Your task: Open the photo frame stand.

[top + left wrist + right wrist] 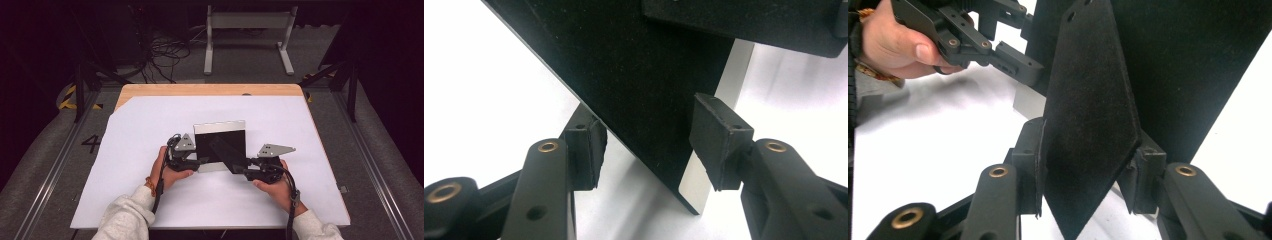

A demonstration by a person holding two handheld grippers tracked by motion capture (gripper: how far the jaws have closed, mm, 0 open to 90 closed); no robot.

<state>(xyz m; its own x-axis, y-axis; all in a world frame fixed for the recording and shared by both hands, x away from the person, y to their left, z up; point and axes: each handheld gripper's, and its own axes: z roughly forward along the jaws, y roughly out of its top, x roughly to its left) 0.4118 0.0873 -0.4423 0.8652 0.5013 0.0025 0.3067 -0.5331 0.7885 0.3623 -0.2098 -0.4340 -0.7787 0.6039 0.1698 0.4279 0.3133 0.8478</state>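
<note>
White paper [150, 150] covers nearly the whole wooden table [210, 90], and the work sits a little below its middle, nearer the person's edge. At the left, the left hand [167, 172] holds the left gripper [196, 161] against the left edge of a flat black panel [222, 142] that lies on a silvery sheet [220, 125]. In the left gripper view the jaws stand apart on either side of the panel's near corner [634, 100]: the left pad [591, 150] looks to be at the panel's edge, while the right pad [719, 137] stands clear of it (whether the left one truly presses, I cannot tell), so nothing is clamped there.

Moving right, a long, narrow black strip [227, 156] lies slantwise across the panel, its long axis running from the panel's middle down toward the table's near right corner. In the right gripper view this strip [1093, 110] stands on edge, pointing away from the camera, its pointed near end hanging down between the jaws. Both pads of the right gripper [1088, 175] press on its faces, clamped on it. The right hand [275, 185] holds that gripper at the far right.
</note>
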